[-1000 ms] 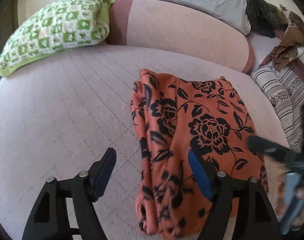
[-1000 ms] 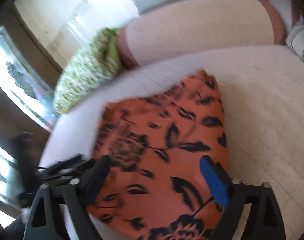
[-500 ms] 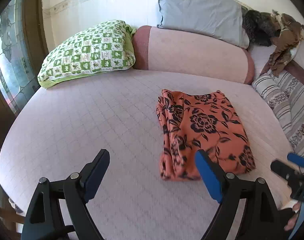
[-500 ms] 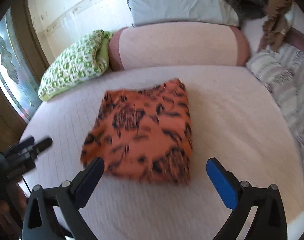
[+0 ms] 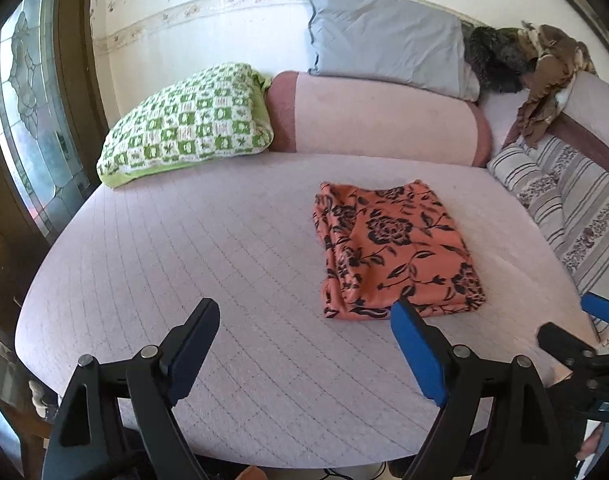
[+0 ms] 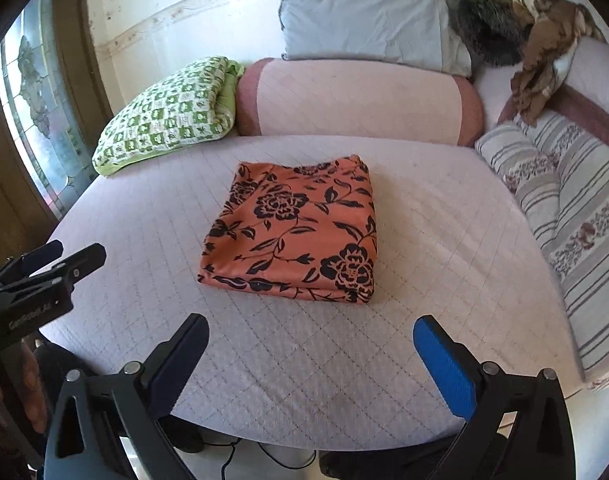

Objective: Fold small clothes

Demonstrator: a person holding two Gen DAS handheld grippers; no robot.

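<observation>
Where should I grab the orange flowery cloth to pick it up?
Probably grip the orange flowery cloth by its thick stacked front edge, coming in low from the near side of the bed. The layers pile up there, so open jaws can slide around all of them, and nothing blocks that side.

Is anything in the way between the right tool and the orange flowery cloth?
Nothing visible. Only bare quilted bed cover lies between the open right tool and the folded orange flowery cloth. The left tool is off to the side, and the pillows sit beyond the cloth.
</observation>
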